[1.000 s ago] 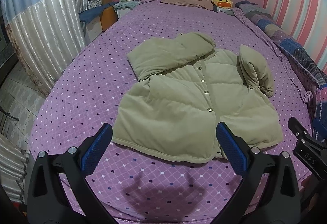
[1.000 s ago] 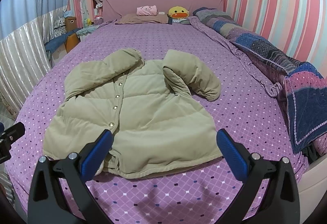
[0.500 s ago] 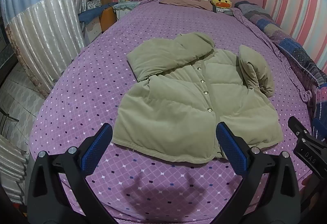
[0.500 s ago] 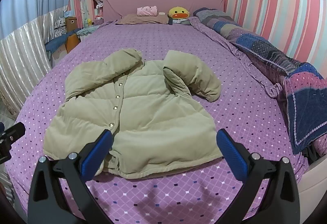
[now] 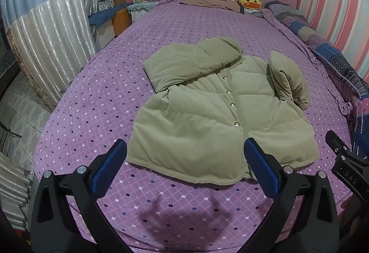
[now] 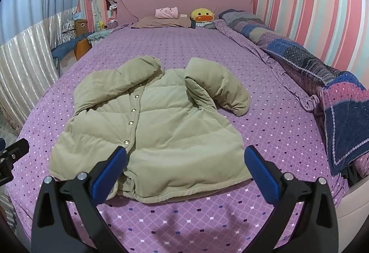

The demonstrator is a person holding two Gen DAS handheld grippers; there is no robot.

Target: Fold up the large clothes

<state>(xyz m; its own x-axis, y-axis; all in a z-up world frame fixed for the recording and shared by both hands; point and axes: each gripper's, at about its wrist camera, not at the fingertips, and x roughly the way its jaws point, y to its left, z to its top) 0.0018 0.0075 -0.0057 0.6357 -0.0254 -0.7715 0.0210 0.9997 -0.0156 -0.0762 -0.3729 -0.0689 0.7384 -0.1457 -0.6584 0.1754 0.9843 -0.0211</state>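
Observation:
An olive puffer jacket (image 5: 207, 109) (image 6: 161, 128) lies buttoned, front up, on the purple dotted bedspread (image 5: 96, 100) (image 6: 265, 119). Its left sleeve is folded across the chest and its right sleeve is bunched up beside the shoulder. My left gripper (image 5: 184, 165) hovers open above the bed's near edge, just short of the jacket's hem, with nothing between its blue pads. My right gripper (image 6: 184, 167) is also open and empty, over the hem's right half. Each gripper's black body shows at the edge of the other view.
A patchwork quilt (image 6: 322, 73) is heaped along the bed's right side. Pillows, a pink plush (image 6: 167, 13) and a yellow duck plush (image 6: 203, 15) lie at the headboard. A silvery curtain (image 5: 46, 40) and bedside clutter (image 5: 115, 13) stand left. Striped wall at right.

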